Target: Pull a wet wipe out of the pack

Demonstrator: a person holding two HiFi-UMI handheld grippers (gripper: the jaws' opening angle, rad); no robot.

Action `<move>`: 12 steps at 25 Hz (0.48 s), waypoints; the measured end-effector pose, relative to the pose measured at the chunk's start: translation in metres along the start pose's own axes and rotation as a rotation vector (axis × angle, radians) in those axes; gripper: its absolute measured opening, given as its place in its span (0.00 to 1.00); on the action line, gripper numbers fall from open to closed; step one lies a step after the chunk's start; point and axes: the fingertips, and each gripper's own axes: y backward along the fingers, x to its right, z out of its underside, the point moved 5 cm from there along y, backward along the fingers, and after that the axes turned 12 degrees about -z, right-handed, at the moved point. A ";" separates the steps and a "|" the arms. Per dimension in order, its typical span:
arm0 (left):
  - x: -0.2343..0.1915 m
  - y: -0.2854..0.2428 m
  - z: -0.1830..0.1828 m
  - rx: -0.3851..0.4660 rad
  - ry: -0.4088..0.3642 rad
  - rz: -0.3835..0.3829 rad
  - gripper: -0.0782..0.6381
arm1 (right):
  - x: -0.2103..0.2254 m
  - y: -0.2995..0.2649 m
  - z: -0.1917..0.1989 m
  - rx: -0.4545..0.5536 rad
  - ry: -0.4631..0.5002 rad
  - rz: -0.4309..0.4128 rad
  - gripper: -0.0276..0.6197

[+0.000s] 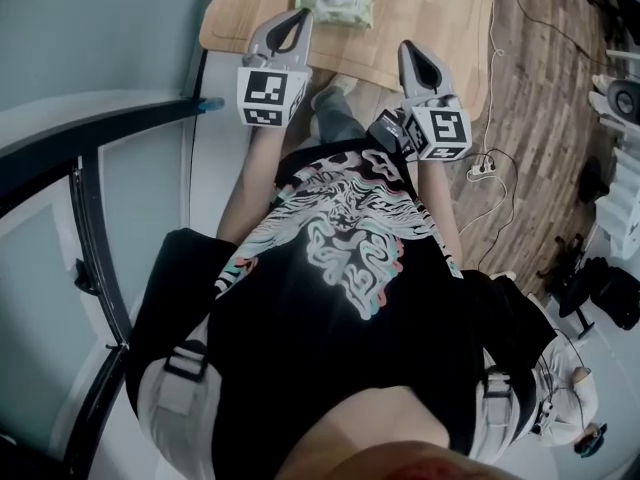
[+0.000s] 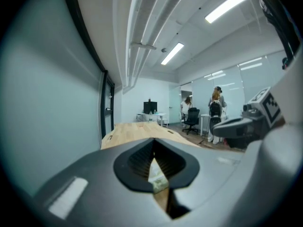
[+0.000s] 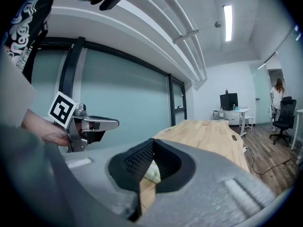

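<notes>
The wet wipe pack (image 1: 335,3), pale green with a white lid, lies on the near end of the wooden table (image 1: 430,8). My left gripper (image 1: 303,13) hovers at the table's edge just short of the pack, its tips together and nothing held. My right gripper (image 1: 407,46) hangs lower right, also shut and empty, over the table's edge. In the left gripper view the jaws (image 2: 154,140) meet at their tips, and the pack (image 2: 157,182) shows through the window between them. The right gripper view's jaws (image 3: 152,140) likewise frame the pack (image 3: 152,173).
A glass wall with a black frame (image 1: 90,228) runs along the left. Cables and a power strip (image 1: 483,168) lie on the wood floor at the right. Far down the room stand a desk with a monitor (image 3: 229,103), office chairs and people (image 2: 215,110).
</notes>
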 end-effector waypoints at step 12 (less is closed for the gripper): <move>-0.009 -0.032 0.011 -0.031 0.003 0.011 0.10 | 0.024 -0.028 0.015 -0.021 -0.045 0.003 0.04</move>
